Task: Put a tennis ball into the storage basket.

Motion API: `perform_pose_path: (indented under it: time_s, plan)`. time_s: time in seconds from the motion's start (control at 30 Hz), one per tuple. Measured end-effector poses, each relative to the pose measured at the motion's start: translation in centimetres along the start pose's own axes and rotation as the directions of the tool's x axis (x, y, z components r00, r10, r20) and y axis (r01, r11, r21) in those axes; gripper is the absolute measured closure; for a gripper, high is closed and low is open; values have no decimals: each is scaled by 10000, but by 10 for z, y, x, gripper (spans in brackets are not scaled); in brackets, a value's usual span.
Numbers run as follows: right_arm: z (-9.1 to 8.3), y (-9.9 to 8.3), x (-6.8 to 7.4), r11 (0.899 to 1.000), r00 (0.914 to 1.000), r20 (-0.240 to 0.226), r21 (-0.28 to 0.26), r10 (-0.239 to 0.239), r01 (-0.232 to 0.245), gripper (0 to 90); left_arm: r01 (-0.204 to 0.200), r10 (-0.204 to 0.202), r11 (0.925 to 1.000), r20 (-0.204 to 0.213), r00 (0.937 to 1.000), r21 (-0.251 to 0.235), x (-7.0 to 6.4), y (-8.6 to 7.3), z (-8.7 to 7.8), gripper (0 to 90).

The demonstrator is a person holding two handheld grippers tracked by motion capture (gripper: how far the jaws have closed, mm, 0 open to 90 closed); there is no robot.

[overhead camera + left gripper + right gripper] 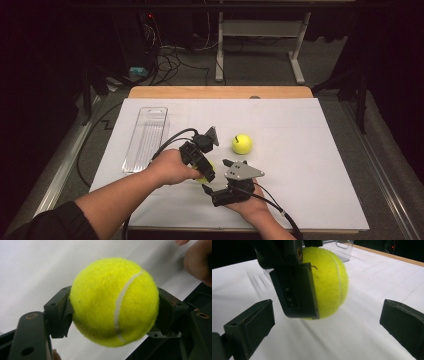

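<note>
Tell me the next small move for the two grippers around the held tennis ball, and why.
Probably ease the right gripper forward so its jaws come around the held tennis ball. The left gripper is clamped on that ball's sides, while the right gripper's jaws stand wide open just short of it, aimed at it; that looks like a handover.

Layout on the table point(320, 200). A clear tray point(146, 138) lies lengthwise near the left edge. A free tennis ball point(242, 144) rests near the centre, well right of the tray. Nearer the front edge, the left hand-held gripper point(206, 172) carries a held tennis ball point(113, 301) between its jaws, in front and left of the free ball. The right hand-held gripper point(210, 191) sits just in front of the left one, close to the front edge, its jaws either side of the held ball, apart from it.
</note>
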State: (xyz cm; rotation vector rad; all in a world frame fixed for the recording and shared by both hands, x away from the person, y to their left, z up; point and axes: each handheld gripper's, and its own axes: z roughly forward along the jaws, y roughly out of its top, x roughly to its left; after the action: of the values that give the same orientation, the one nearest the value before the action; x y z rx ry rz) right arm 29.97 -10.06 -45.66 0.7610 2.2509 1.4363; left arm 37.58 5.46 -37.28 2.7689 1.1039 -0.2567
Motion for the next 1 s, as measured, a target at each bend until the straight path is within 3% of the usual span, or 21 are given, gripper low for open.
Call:
perform_pose_path:
  time_s: [0.03, 0.13, 0.3, 1.0]
  plan:
    - [0, -1, 0, 10000, 10000, -92, -68, 17, -17, 0, 28, -28, 10000, -27, 10000, -78, 0, -1, 0, 270]
    - [-2, -2, -1, 10000, 9998, 196, 10, 20, -20, 0, 77, -77, 9999, -93, 9999, -87, 2, -1, -1, 270]
    - [-9, -6, -7, 9999, 9999, 65, -21, 109, -109, 0, 196, -197, 9998, -145, 9997, -85, 7, -3, -4, 270]
    - [-43, -21, -35, 9997, 9954, 920, 12, 258, -260, 0, 507, -509, 9987, -194, 9985, -68, 20, -10, -8, 270]
